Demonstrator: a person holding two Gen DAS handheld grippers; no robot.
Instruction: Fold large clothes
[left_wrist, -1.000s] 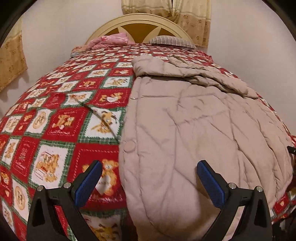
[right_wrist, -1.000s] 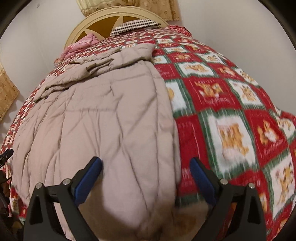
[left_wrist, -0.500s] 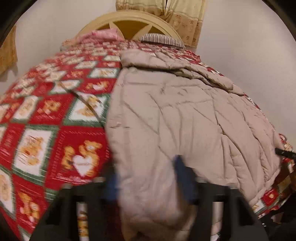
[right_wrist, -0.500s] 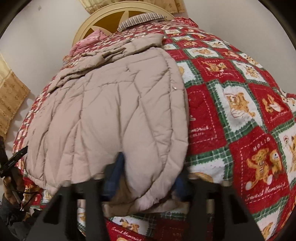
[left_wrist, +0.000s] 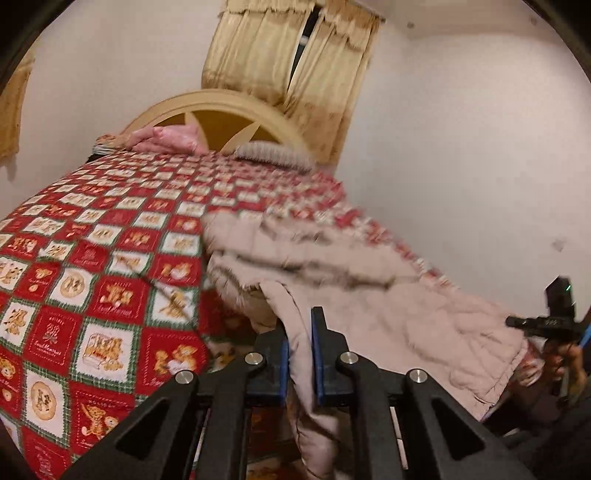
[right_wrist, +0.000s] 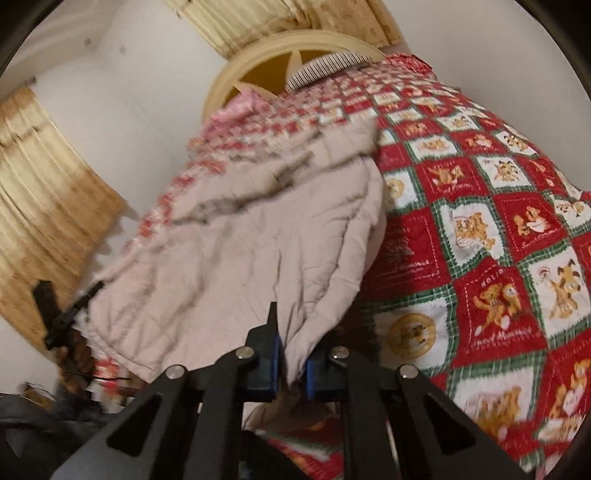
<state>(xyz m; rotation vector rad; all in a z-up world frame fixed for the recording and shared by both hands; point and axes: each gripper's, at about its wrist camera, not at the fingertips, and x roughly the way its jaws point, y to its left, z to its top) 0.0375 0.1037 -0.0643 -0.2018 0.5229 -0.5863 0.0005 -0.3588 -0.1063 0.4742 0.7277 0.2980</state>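
Note:
A large beige quilted coat (left_wrist: 369, 295) lies on a bed with a red teddy-bear quilt (left_wrist: 92, 266), its near hem raised off the quilt. My left gripper (left_wrist: 300, 332) is shut on the hem's left corner, cloth pinched between the blue pads. In the right wrist view the same coat (right_wrist: 258, 236) rises toward my right gripper (right_wrist: 291, 354), which is shut on the hem's right corner. Each view shows the other gripper at the far side: the right one (left_wrist: 554, 325) and the left one (right_wrist: 59, 317), both held by a hand.
A cream wooden headboard (left_wrist: 221, 110) stands at the far end, with a pink pillow (left_wrist: 166, 138) and a striped pillow (left_wrist: 273, 157) before it. Yellow curtains (left_wrist: 295, 62) hang behind. White walls close in on the bed's sides.
Both grippers went from wide open over the flat coat to shut on its near hem. They have since risen, lifting the hem off the quilt so the coat slopes upward.

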